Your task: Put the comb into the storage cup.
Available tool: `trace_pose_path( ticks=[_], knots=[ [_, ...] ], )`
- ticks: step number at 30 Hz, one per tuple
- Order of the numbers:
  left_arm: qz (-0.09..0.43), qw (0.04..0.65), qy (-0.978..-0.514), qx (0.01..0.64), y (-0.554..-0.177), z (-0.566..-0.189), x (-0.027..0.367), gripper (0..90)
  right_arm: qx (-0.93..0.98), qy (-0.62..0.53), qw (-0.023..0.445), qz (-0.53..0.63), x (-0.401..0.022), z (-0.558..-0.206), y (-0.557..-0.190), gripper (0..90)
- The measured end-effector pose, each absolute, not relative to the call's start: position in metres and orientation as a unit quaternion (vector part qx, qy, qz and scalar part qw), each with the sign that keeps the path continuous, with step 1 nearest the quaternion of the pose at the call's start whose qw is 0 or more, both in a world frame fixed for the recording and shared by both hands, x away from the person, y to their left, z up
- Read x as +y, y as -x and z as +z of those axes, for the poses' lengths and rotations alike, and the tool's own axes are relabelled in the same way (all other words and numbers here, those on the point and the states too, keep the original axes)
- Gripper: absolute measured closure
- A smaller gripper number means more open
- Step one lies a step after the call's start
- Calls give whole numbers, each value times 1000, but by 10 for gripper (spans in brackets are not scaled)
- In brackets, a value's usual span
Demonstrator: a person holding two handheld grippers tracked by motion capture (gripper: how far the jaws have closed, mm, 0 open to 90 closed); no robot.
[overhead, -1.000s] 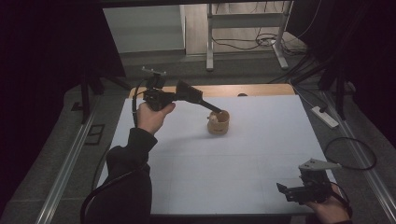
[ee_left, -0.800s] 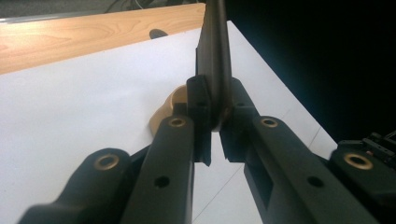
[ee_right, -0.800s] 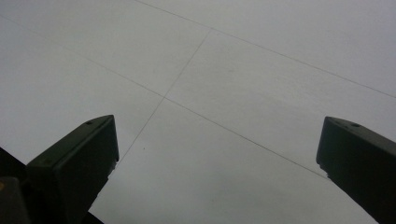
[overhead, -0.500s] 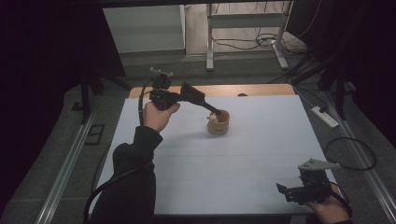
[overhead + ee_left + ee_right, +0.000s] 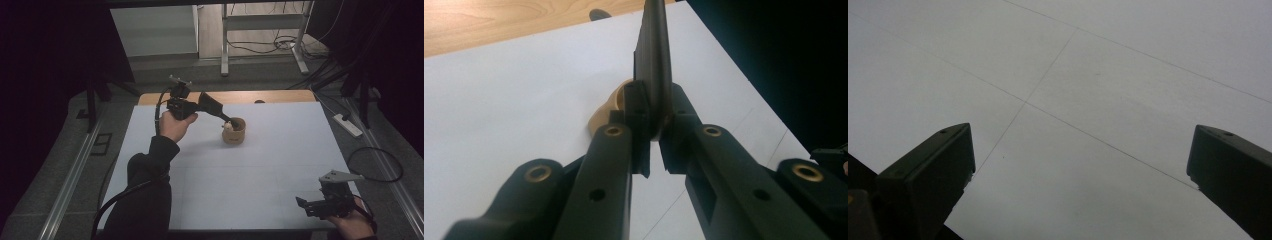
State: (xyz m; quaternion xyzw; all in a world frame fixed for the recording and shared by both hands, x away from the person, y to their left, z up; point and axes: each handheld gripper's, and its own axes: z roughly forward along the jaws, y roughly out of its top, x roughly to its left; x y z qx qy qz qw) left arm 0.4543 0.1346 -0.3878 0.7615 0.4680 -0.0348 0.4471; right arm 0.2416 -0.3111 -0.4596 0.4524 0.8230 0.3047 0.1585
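Where the clenched left gripper (image 5: 226,120) dips: small tan wooden cup (image 5: 234,131); right gripper (image 5: 305,205) jaws released.

White sheet (image 5: 260,170) covers tabletop, faint seam lines crossing it. Bare wood strip (image 5: 270,96) at far edge, small dark mark (image 5: 258,101) on it. White power strip (image 5: 348,125) on floor right of table, black cable loop (image 5: 376,165) nearer. Metal frame legs (image 5: 225,45) with loose cables (image 5: 270,46) on far floor. Rail (image 5: 70,175) along left side.
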Motion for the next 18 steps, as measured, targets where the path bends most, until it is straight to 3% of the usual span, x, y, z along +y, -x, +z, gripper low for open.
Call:
trace_pose_path(
  ticks=[18],
  knots=[
    [-46,431,-767,473,-463,-408,119,827,825,-451,155,304,-311,-460,-242,0]
  ],
)
